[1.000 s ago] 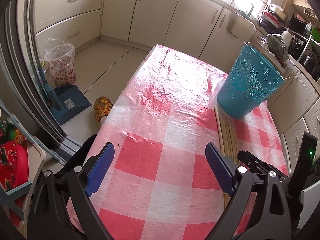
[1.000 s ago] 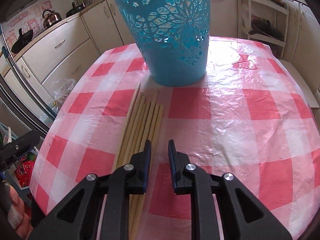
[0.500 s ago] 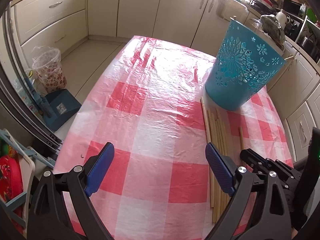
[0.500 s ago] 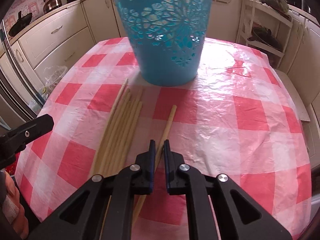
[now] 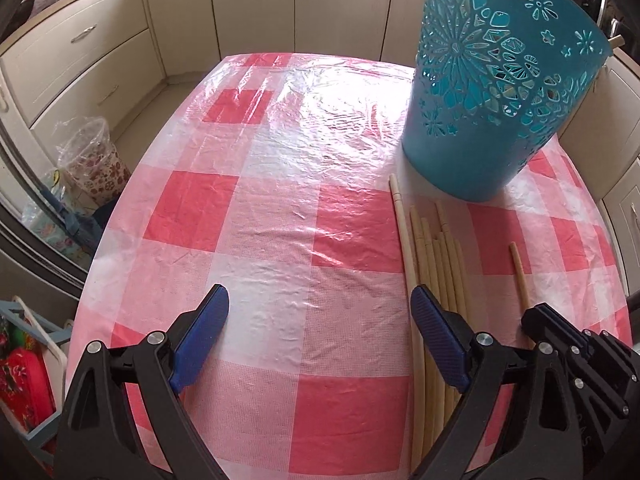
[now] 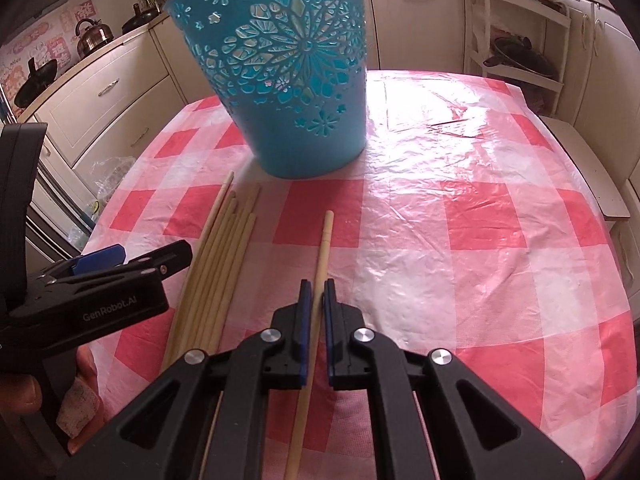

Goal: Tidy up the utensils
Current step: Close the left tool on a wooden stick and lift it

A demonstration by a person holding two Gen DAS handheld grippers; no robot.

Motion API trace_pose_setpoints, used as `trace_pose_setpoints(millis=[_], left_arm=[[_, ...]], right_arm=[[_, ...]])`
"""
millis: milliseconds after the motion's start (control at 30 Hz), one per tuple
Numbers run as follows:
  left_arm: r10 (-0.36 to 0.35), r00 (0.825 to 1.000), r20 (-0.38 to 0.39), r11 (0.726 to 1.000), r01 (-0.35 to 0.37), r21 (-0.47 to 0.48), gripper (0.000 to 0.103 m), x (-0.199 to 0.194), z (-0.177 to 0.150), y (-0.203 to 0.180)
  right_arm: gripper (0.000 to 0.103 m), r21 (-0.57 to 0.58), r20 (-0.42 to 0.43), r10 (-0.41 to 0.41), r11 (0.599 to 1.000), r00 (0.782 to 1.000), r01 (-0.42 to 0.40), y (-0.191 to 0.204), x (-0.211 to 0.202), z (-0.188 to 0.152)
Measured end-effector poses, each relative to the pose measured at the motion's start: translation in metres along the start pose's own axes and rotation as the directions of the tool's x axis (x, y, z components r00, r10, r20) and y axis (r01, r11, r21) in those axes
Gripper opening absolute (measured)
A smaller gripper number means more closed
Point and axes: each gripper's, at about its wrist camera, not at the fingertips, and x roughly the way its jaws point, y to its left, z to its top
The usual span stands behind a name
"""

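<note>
A blue cut-out plastic basket stands upright on the red-and-white checked table. Several pale wooden chopsticks lie side by side in front of it. My right gripper is shut on a single chopstick pulled apart from the bundle, its tip pointing at the basket. That same stick shows in the left wrist view, beside the right gripper's black body. My left gripper is open, its right finger over the bundle's left edge, nothing between its fingers.
The table's left edge drops to the floor, where a bagged floral bin stands. Cream cabinets ring the room. A white shelf rack stands behind the table. A person's hand holds the left gripper.
My right gripper has closed on one chopstick and drawn it to the right, away from the bundle. The left gripper has swung right and lower toward the bundle, still open.
</note>
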Motion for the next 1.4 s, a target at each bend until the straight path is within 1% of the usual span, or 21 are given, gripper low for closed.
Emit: trace_pose_setpoints(millis=[233,367,400,433,467,500,533,567,633,667,733,800,867,1000,1067,1100,1167,1200,1233,1367,1400], left_arm=[[0.029,1.000,0.009,0.999,-0.029,0.037,0.088,0.001,0.006,-0.009],[0.038,0.999,0.013,0.998,-0.039,0.057,0.088,0.000,0.005,-0.010],[0.040,0.999,0.009,0.997,-0.040,0.069,0.084,0.001,0.004,-0.011],[0.040,0.999,0.005,0.996,-0.041,0.084,0.076,0.002,0.003,-0.012],[0.029,1.000,0.010,0.995,-0.030,0.091,0.073,0.000,0.002,-0.012],[0.016,1.000,0.013,0.995,-0.017,0.100,0.065,-0.001,0.001,-0.013],[0.008,1.000,0.017,0.994,-0.010,0.112,0.054,-0.002,0.001,-0.013],[-0.003,1.000,0.015,0.992,0.001,0.123,0.048,-0.003,0.001,-0.013],[-0.028,1.000,0.010,0.989,0.027,0.146,0.031,-0.005,-0.001,-0.012],[-0.045,0.999,0.007,0.986,0.043,0.159,0.027,-0.006,-0.002,-0.010],[-0.095,0.995,-0.006,0.978,0.094,0.184,0.017,-0.009,-0.004,-0.002],[-0.138,0.990,-0.041,0.971,0.144,0.193,0.012,-0.010,-0.005,0.008],[-0.157,0.985,-0.075,0.967,0.169,0.189,0.012,-0.010,-0.002,0.016],[-0.113,0.991,-0.075,0.978,0.124,0.167,0.013,0.001,0.014,0.023],[-0.092,0.993,-0.071,0.984,0.101,0.146,0.016,0.005,0.021,0.023],[-0.077,0.994,-0.072,0.987,0.086,0.133,0.020,0.009,0.026,0.022],[-0.055,0.995,-0.084,0.994,0.063,0.092,0.032,0.014,0.036,0.024],[-0.049,0.995,-0.090,0.996,0.056,0.071,0.042,0.016,0.040,0.027],[-0.042,0.995,-0.091,0.997,0.047,0.058,0.044,0.018,0.044,0.028],[-0.009,0.996,-0.090,0.997,0.016,0.077,0.042,0.026,0.052,0.029],[0.012,0.996,-0.084,0.996,-0.004,0.093,0.030,0.027,0.052,0.028]], right_arm=[[0.005,0.008,0.000,0.009,1.000,1.000,-0.009,-0.001,0.000,0.000],[0.005,0.011,0.000,0.011,1.000,1.000,-0.011,-0.002,0.001,0.000],[0.005,0.011,0.000,0.011,1.000,1.000,-0.011,-0.002,0.001,0.000],[0.005,0.011,0.000,0.011,1.000,1.000,-0.011,-0.002,0.001,0.000],[0.005,0.011,-0.001,0.011,1.000,1.000,-0.011,-0.002,0.001,0.000],[0.005,0.012,-0.001,0.012,1.000,1.000,-0.012,-0.002,0.001,0.001],[0.005,0.013,-0.001,0.012,1.000,1.000,-0.012,-0.002,0.001,0.001],[0.005,0.013,-0.001,0.013,1.000,1.000,-0.013,-0.002,0.001,0.001],[0.005,0.015,-0.001,0.013,1.000,1.000,-0.013,-0.002,0.000,0.001],[0.005,0.017,-0.001,0.015,1.000,1.000,-0.015,-0.003,0.000,0.001],[0.005,0.023,-0.002,0.020,1.000,1.000,-0.020,-0.004,0.000,0.001],[0.005,0.030,-0.004,0.027,0.999,1.000,-0.027,-0.005,0.001,0.002],[0.005,0.037,-0.005,0.031,0.999,1.000,-0.031,-0.006,0.001,0.002],[0.005,0.039,-0.004,0.032,0.999,0.999,-0.032,-0.006,0.001,0.003],[0.005,0.040,-0.004,0.033,0.999,0.999,-0.033,-0.006,0.001,0.003],[0.005,0.040,-0.003,0.033,0.999,0.999,-0.033,-0.006,0.001,0.002],[0.005,0.040,-0.003,0.033,0.999,0.999,-0.033,-0.006,0.001,0.002],[0.005,0.040,-0.003,0.034,0.999,0.999,-0.033,-0.006,0.001,0.002],[0.005,0.040,-0.003,0.034,0.999,0.999,-0.034,-0.006,0.001,0.002],[0.005,0.043,-0.002,0.037,0.998,0.999,-0.037,-0.006,0.001,0.003],[0.005,0.044,-0.002,0.038,0.998,0.999,-0.038,-0.006,0.001,0.004]])
